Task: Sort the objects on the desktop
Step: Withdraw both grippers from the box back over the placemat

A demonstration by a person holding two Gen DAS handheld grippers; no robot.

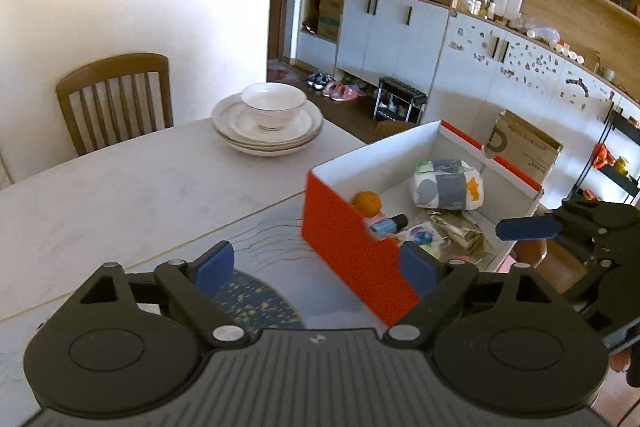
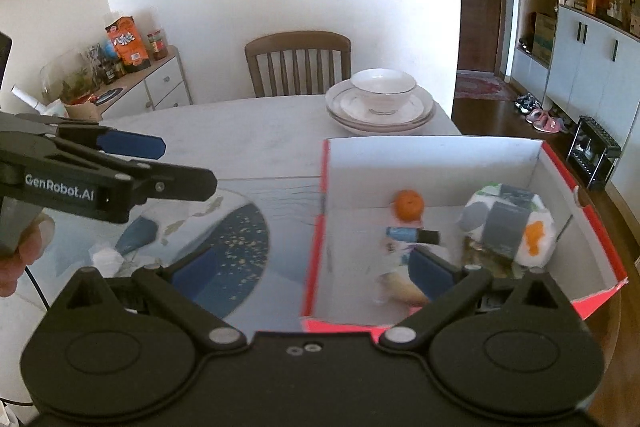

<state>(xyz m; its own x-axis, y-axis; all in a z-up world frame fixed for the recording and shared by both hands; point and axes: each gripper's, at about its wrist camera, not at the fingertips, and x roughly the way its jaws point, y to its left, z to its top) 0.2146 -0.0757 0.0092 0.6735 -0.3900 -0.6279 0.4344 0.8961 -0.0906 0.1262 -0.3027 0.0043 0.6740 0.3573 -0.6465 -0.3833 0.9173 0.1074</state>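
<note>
An open red box (image 1: 340, 239) with a white inside (image 2: 440, 163) stands on the table's right side. In it lie an orange (image 1: 367, 202) (image 2: 408, 205), a small blue bottle with a black cap (image 1: 388, 224) (image 2: 412, 234), a patterned white pack (image 1: 446, 185) (image 2: 508, 225) and some wrappers (image 1: 460, 233). My left gripper (image 1: 316, 265) is open and empty, its jaws straddling the box's near corner. My right gripper (image 2: 316, 269) is open and empty, straddling the box's left wall. Each gripper also shows in the other's view, the right one (image 1: 528, 227) and the left one (image 2: 132, 145).
A white bowl on stacked plates (image 1: 268, 123) (image 2: 380, 103) stands at the table's far edge before a wooden chair (image 1: 116, 95) (image 2: 298, 63). A blue patterned mat (image 1: 256, 303) (image 2: 236, 239) lies left of the box, with crumpled white paper (image 2: 106, 259) on it.
</note>
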